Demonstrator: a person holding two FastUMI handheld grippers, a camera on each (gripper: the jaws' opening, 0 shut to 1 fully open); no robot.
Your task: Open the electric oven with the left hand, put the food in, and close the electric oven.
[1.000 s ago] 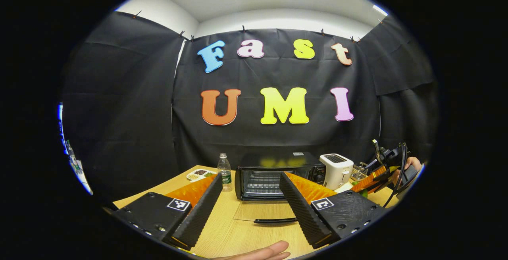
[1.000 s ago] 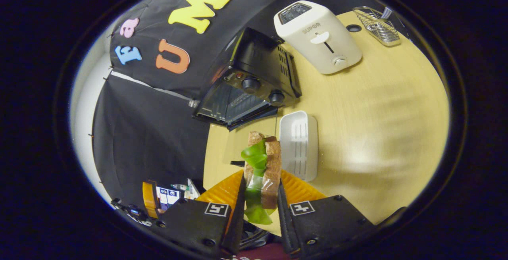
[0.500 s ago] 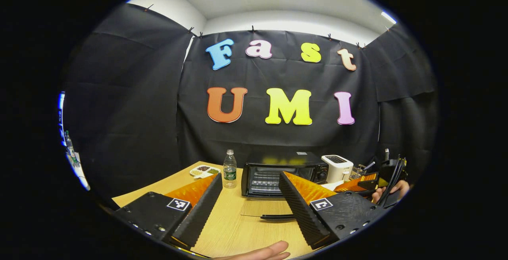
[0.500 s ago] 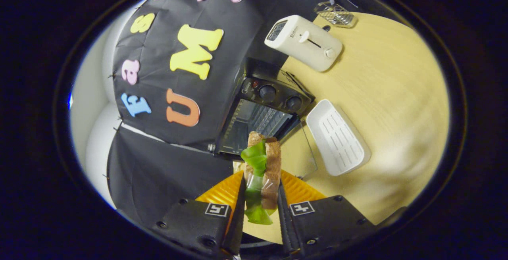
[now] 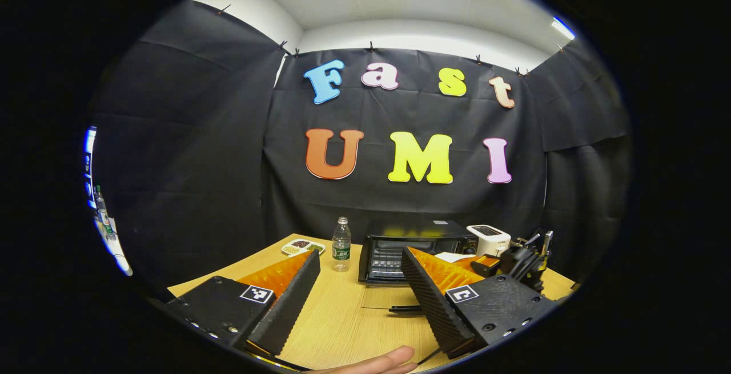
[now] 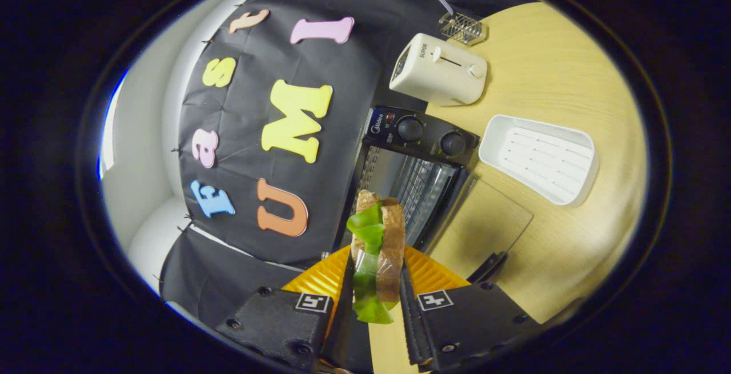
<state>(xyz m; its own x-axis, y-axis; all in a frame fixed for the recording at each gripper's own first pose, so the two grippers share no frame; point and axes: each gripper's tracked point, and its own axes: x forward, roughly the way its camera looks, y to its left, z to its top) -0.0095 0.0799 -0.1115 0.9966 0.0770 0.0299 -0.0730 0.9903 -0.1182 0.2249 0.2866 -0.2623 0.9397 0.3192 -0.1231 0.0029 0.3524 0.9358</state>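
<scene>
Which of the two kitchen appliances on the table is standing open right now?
The black oven: its glass door is folded down flat onto the table. The white toaster beside it has no door.

Left gripper view level, right gripper view rolled, sharing the oven (image 5: 414,248).

The fingers (image 6: 345,300) hide the sandwich's (image 6: 378,248) lower sides; its filling is unclear.
</scene>
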